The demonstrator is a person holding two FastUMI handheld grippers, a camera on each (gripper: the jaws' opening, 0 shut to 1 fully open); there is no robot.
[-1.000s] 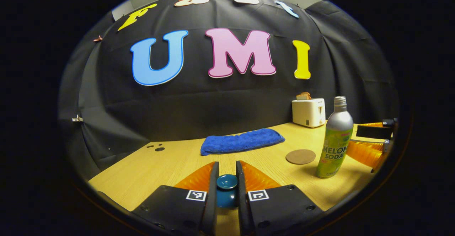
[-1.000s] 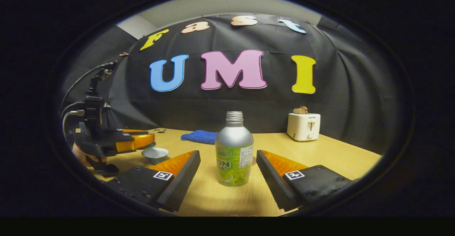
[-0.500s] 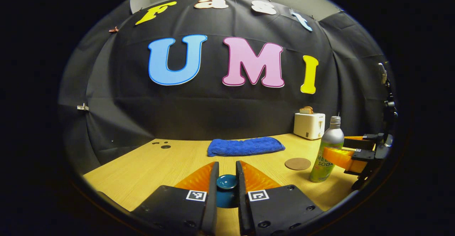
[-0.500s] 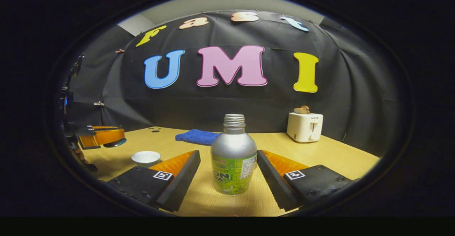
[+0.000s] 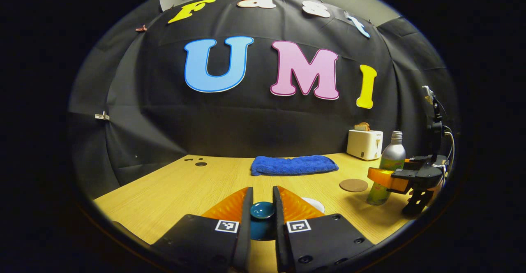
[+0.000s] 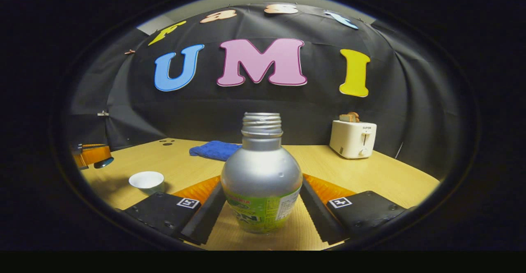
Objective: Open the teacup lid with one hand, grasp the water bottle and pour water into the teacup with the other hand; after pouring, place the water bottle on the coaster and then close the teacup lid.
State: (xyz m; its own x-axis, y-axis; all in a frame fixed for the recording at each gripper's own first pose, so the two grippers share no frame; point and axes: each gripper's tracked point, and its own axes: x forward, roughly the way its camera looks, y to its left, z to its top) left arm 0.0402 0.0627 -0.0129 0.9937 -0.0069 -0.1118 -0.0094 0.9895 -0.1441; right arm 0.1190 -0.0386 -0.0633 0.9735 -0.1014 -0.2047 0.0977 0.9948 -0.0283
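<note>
Left gripper view, lower centre: the teacup lid is largely masked between the fingers, and the teacup is reduced to a rim sliver. Right gripper view: the water bottle flanks are covered at the fingers; contact cannot be determined.

Bottle between the right gripper's jaws

The bottle stands upright and uncapped on the surface, with the right gripper closed in against both its sides. A white cup sits open to the left; a blue towel and a toaster lie beyond.
</note>
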